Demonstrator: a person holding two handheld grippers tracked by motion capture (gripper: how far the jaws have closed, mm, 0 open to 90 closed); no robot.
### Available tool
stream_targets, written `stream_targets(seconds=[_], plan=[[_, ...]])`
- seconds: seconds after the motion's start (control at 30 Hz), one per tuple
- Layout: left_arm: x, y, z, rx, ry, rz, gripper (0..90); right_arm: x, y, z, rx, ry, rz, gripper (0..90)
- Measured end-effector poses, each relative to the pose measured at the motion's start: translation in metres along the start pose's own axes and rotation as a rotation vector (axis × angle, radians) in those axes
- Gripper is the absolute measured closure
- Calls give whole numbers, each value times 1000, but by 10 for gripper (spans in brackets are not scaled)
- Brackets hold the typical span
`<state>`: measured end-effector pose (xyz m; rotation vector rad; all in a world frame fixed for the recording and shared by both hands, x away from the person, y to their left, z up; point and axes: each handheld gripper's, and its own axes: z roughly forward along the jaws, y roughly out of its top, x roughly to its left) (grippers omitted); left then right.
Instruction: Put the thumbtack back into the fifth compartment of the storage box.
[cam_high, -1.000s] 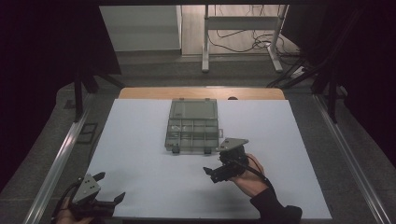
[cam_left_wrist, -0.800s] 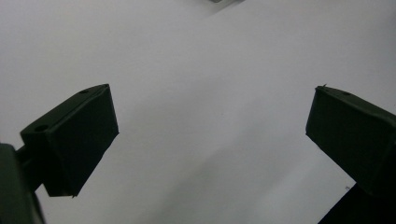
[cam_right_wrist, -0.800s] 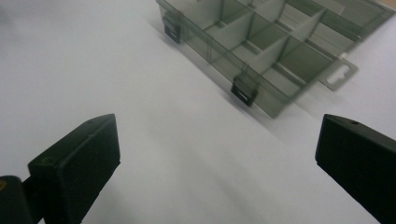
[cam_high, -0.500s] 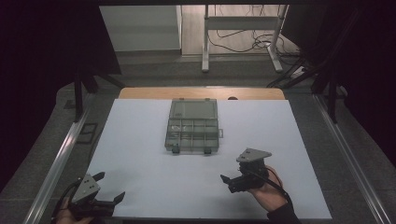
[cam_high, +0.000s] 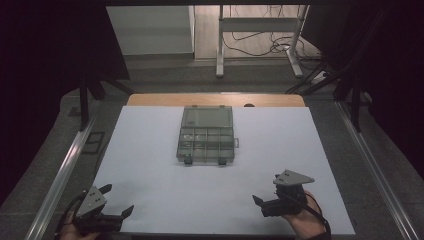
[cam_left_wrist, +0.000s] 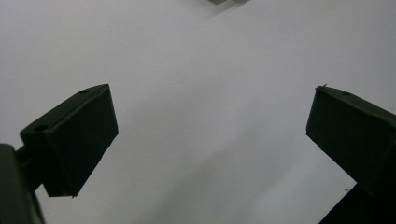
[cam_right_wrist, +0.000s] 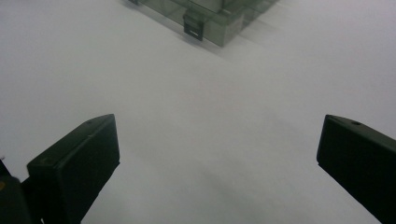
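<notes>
Hovering with jaws wide and empty near the tabletop (cam_high: 150, 150) front edge: left hand-held gripper (cam_high: 116, 201), right hand-held gripper (cam_high: 266, 196), well apart from the compartment box (cam_high: 206, 135).

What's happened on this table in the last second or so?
The right gripper drew back from beside the clear compartment box toward the person's edge of the table, its jaws open and empty. The left gripper stayed at the near left corner, open. The box did not move on the white sheet.

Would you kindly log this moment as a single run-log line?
left tool: open, empty | right tool: open, empty | compartment box: closed, mid-table, untouched | both tools near front edge
</notes>
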<state>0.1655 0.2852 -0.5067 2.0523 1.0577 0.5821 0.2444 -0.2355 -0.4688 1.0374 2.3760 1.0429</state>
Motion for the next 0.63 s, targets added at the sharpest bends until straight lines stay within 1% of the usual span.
stream_targets(seconds=[0.23,0.4,0.5,0.57,0.63], plan=[[0,0,0,0,1,0,25,-8,-23,-13,-7,-54,62,0],[0,0,0,0,2,0,25,-11,-39,-21,-12,-88,97,0],[0,0,0,-1,1,1,25,-12,-44,-24,-15,-106,112,0],[0,0,0,0,2,3,25,-13,-45,-26,-38,-116,123,0],[0,0,0,-1,2,2,24,-14,-46,-26,-32,-118,133,0]])
